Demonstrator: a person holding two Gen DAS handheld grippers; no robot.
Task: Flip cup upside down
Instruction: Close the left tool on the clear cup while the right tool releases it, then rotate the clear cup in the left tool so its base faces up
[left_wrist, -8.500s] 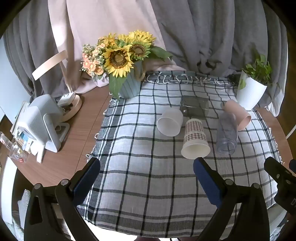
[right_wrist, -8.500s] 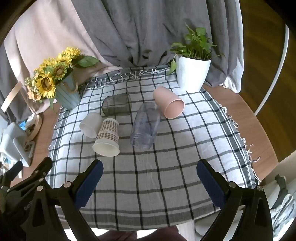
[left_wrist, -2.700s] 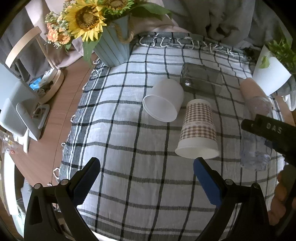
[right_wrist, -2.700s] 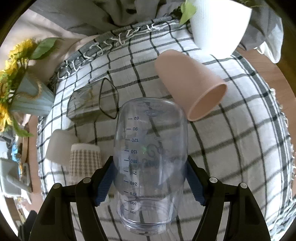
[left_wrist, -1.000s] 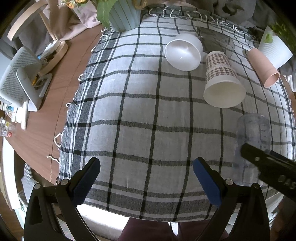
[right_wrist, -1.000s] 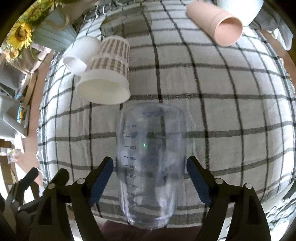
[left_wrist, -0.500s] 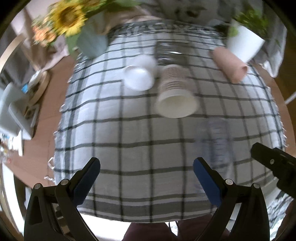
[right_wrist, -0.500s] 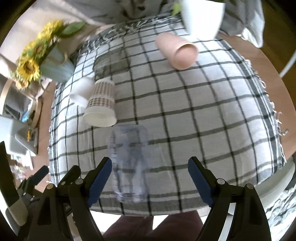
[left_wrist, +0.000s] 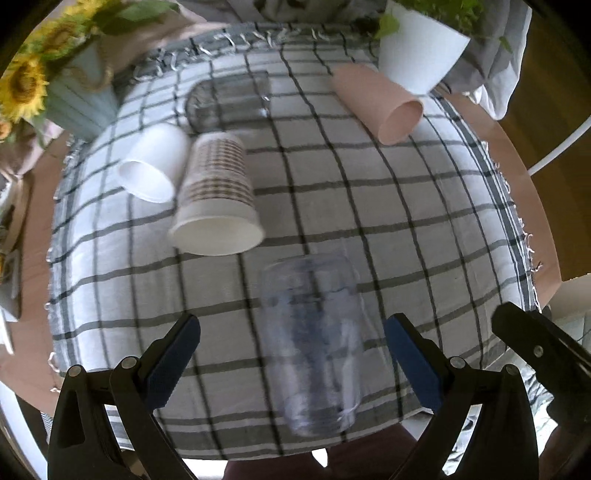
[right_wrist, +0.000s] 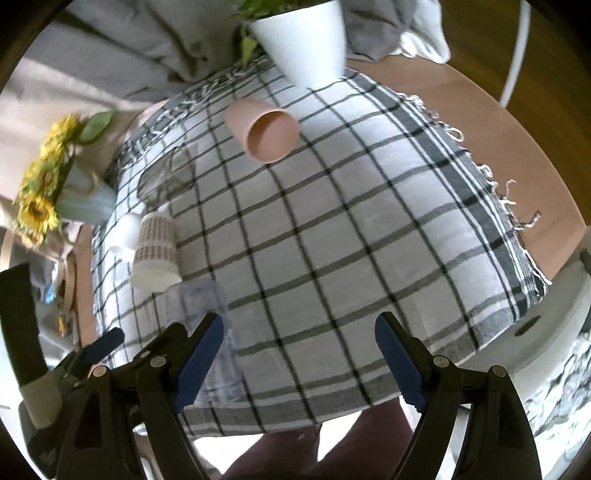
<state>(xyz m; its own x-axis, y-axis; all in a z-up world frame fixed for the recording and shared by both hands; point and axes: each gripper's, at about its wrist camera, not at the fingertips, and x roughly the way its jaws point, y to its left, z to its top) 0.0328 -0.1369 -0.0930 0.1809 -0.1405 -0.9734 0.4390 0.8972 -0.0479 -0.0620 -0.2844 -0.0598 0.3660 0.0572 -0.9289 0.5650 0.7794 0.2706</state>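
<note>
A clear plastic measuring cup (left_wrist: 314, 343) stands upside down near the front edge of the checked tablecloth (left_wrist: 369, 206). It sits between the tips of my open left gripper (left_wrist: 291, 354), which does not touch it. In the right wrist view the cup (right_wrist: 203, 317) is at the left, beside the left finger of my open, empty right gripper (right_wrist: 299, 354). A checked paper cup (left_wrist: 216, 195), a white cup (left_wrist: 153, 166), a pink cup (left_wrist: 376, 103) and a dark glass (left_wrist: 229, 99) lie on their sides.
A white plant pot (left_wrist: 417, 51) stands at the back right and a sunflower vase (left_wrist: 74, 96) at the back left. The wooden table rim (right_wrist: 480, 122) shows past the cloth. My right gripper's body (left_wrist: 539, 347) is at the left view's right edge.
The right gripper let go of the clear cup, which now stands upside down near the front edge, and swung right. The left gripper moved to frame the cup.
</note>
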